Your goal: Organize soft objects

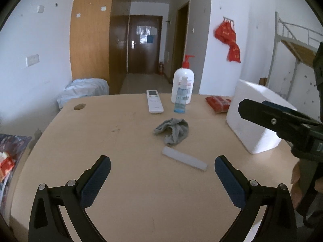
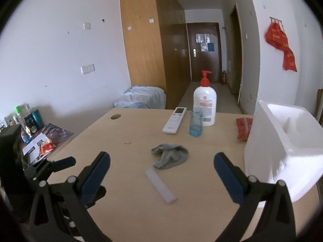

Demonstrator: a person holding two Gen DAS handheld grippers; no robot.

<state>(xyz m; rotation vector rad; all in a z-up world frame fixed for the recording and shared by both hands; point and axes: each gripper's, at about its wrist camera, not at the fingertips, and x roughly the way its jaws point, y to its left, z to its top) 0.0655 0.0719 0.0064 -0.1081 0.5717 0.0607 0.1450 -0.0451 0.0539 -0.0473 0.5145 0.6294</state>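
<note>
A crumpled grey sock (image 1: 172,131) lies in the middle of the wooden table (image 1: 121,141); it also shows in the right wrist view (image 2: 169,155). A white foam box (image 1: 254,119) stands at the right, open at the top in the right wrist view (image 2: 282,141). My left gripper (image 1: 162,176) is open and empty, short of the sock. My right gripper (image 2: 161,173) is open and empty, also short of the sock. The right gripper's finger shows in the left wrist view (image 1: 268,115) beside the box.
A translucent white bar (image 1: 184,160) lies in front of the sock. A remote (image 1: 154,101), a small blue spray bottle (image 1: 181,97) and a white pump bottle (image 1: 182,84) stand behind it. A red packet (image 1: 218,103) lies by the box. A cluttered low surface (image 2: 40,139) is left.
</note>
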